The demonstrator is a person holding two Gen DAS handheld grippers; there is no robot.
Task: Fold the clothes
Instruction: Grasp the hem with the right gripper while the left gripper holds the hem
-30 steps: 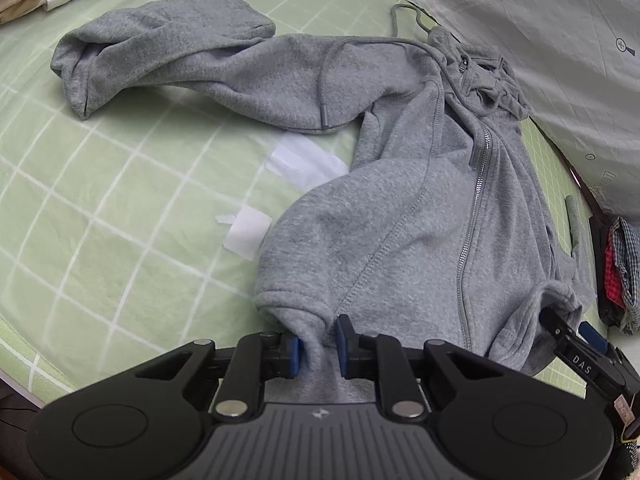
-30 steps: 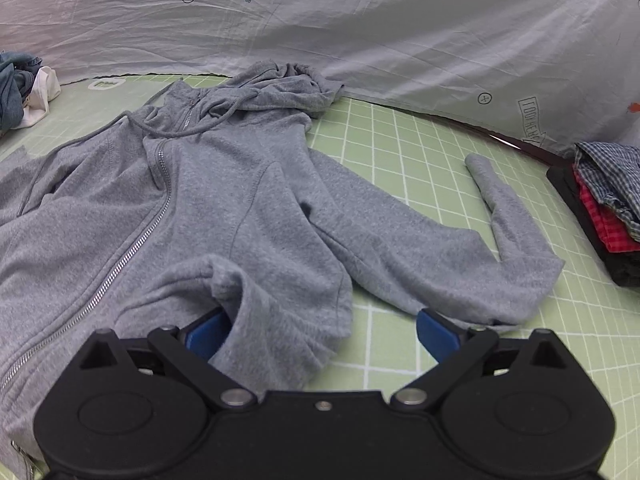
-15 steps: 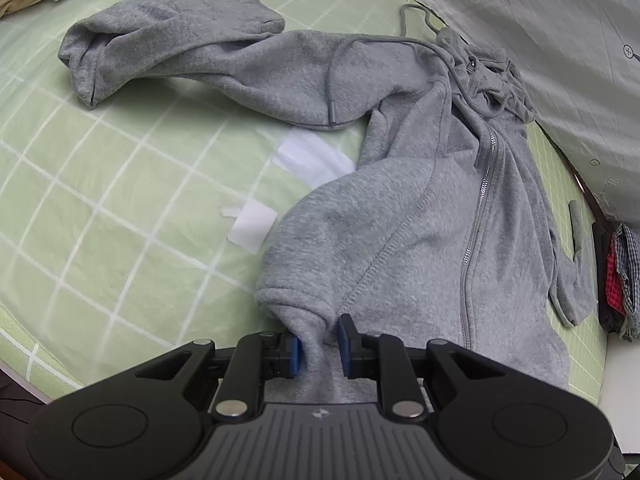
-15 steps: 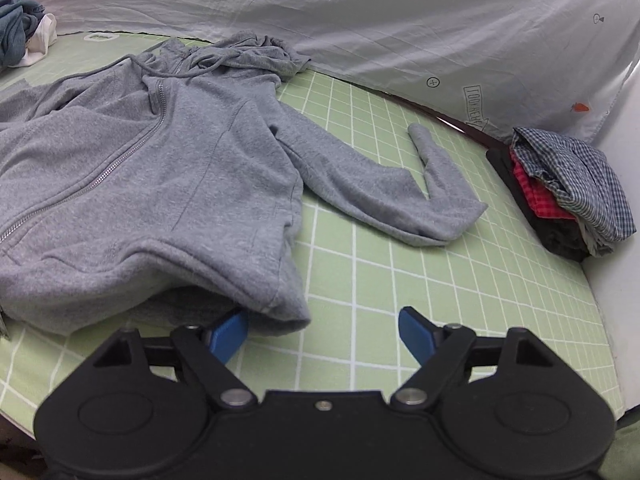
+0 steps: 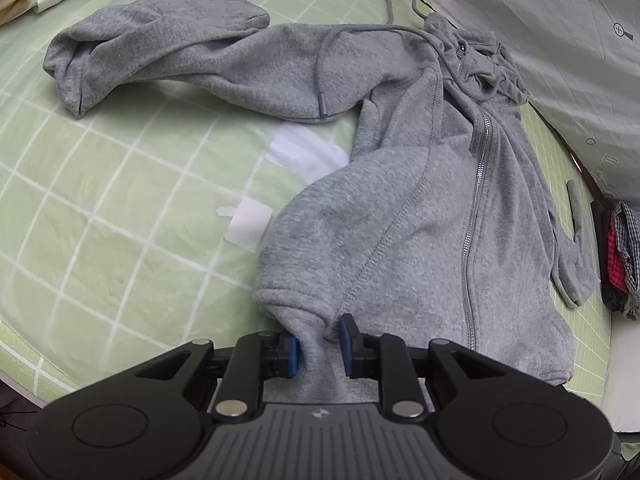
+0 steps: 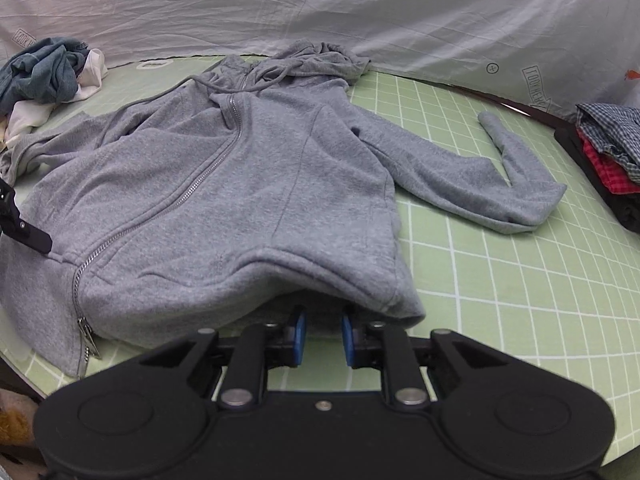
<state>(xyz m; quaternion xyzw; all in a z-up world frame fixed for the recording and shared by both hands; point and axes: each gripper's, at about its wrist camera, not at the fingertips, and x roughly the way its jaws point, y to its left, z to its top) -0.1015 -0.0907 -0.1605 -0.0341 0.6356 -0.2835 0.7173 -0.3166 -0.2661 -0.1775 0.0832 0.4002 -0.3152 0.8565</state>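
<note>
A grey zip-up hoodie (image 5: 420,200) lies face up on the green checked mat, hood toward the far cloth wall. My left gripper (image 5: 319,346) is shut on the hoodie's bottom hem at its left corner. My right gripper (image 6: 322,342) is shut on the hem (image 6: 320,280) near the right corner, which is lifted off the mat. The left sleeve (image 5: 160,52) is bunched out to the left. The right sleeve (image 6: 480,176) lies bent out to the right. The left gripper's edge shows in the right wrist view (image 6: 20,224).
A stack of folded clothes, checked and red (image 6: 608,148), sits at the right edge. A heap of blue and white clothes (image 6: 48,76) lies at the far left. White tape patches (image 5: 248,224) mark the mat. A grey carrot-print sheet (image 6: 360,12) rises behind.
My right gripper was open beside the hem; it has closed on the hem near the right corner. The left gripper keeps its hold and the hoodie lies flatter and more spread.
</note>
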